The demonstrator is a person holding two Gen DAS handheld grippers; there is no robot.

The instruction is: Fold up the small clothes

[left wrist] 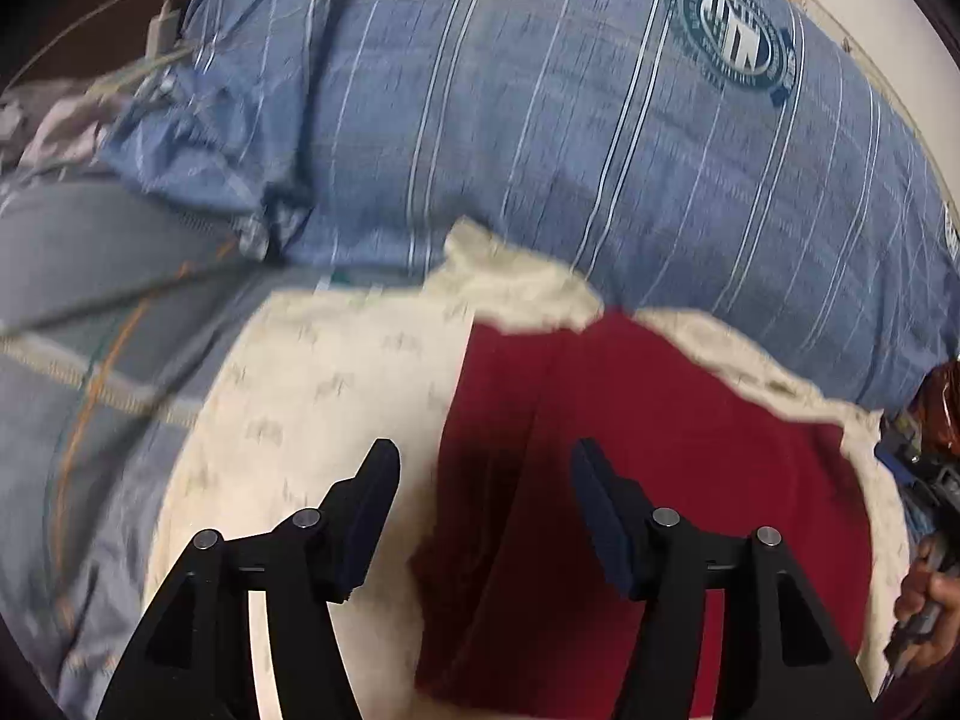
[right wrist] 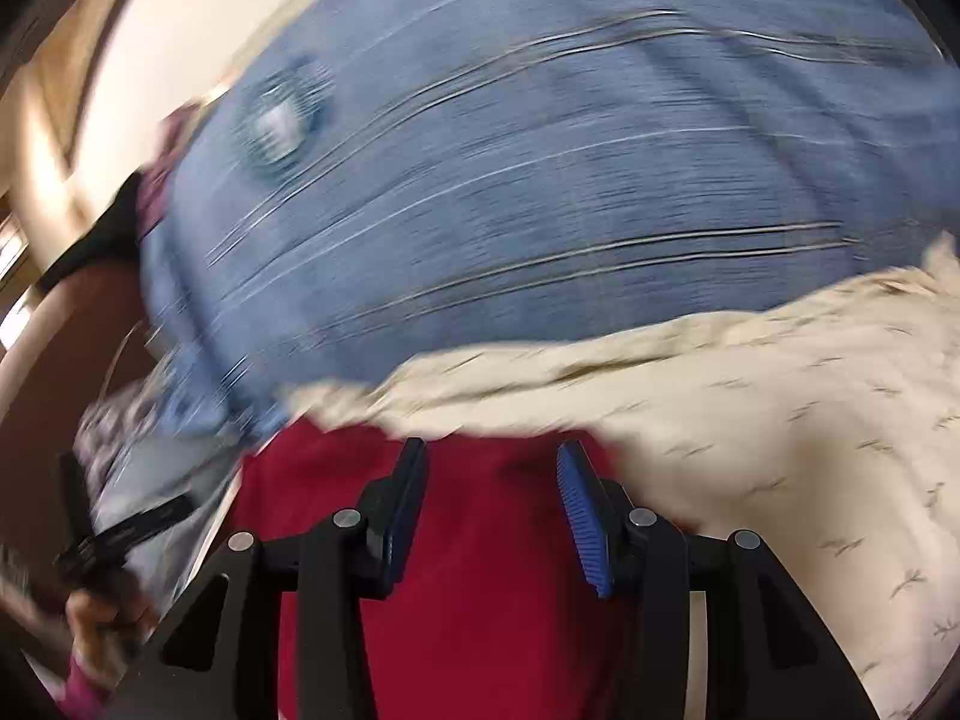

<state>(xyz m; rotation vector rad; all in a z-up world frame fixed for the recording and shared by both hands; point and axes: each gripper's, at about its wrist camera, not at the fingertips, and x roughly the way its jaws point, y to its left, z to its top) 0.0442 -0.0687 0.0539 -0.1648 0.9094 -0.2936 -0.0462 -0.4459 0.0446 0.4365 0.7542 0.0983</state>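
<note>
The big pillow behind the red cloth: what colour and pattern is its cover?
Blue pillow with thin white and dark stripes; clearest in the left wrist view.

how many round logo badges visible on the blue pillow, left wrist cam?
1 whole: the green badge at the pillow's upper right. A cut-off print at the far right edge may be a second; others may be hidden.
</note>
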